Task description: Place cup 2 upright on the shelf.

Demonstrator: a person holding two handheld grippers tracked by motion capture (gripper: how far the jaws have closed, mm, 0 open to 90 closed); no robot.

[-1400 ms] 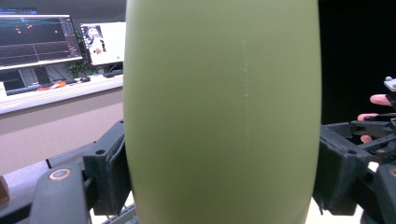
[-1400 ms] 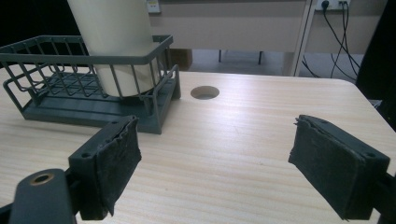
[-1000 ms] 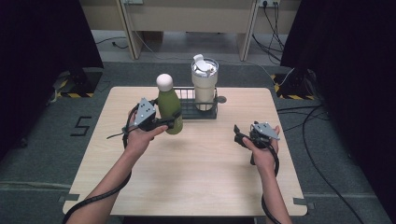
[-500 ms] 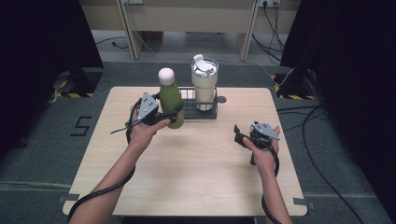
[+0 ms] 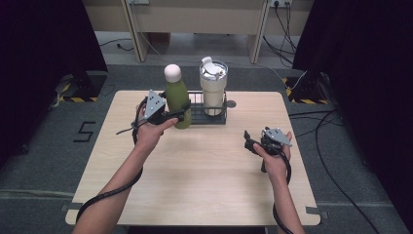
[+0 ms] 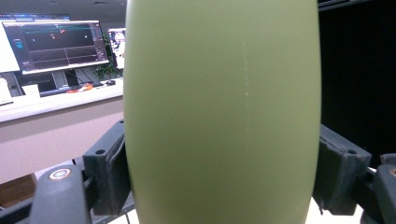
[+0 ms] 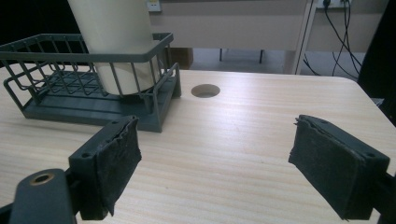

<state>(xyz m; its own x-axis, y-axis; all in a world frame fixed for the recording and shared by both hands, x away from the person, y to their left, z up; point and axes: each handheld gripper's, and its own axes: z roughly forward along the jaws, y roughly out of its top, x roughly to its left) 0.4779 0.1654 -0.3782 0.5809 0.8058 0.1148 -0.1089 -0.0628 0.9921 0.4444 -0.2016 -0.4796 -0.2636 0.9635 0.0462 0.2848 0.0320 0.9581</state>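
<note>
The left gripper (image 5: 168,116) has its jaws clenched on the body of the green bottle (image 5: 178,100); in the left gripper view both pads press against the sides of this bottle (image 6: 222,112). The bottle stands upright, with its white cap at the top, at the left end of the dark wire rack (image 5: 207,117), very near the back edge of the worktop (image 5: 195,185). I cannot tell whether its base touches the worktop or the rack.

The cream tumbler (image 5: 213,90) stands upright inside the right part of the rack, just beside the bottle (a small gap is between them). The left part of the rack (image 7: 56,88) is seen as free space in the right gripper view.

The right gripper (image 5: 255,145) is near the right edge of the worktop, well apart from the rack, and its jaws are released with nothing between them (image 7: 215,172). A round hole (image 7: 205,90) lies in the worktop just to the right of the rack. The middle and front of the worktop are bare wood, giving wide room between the two hands.
</note>
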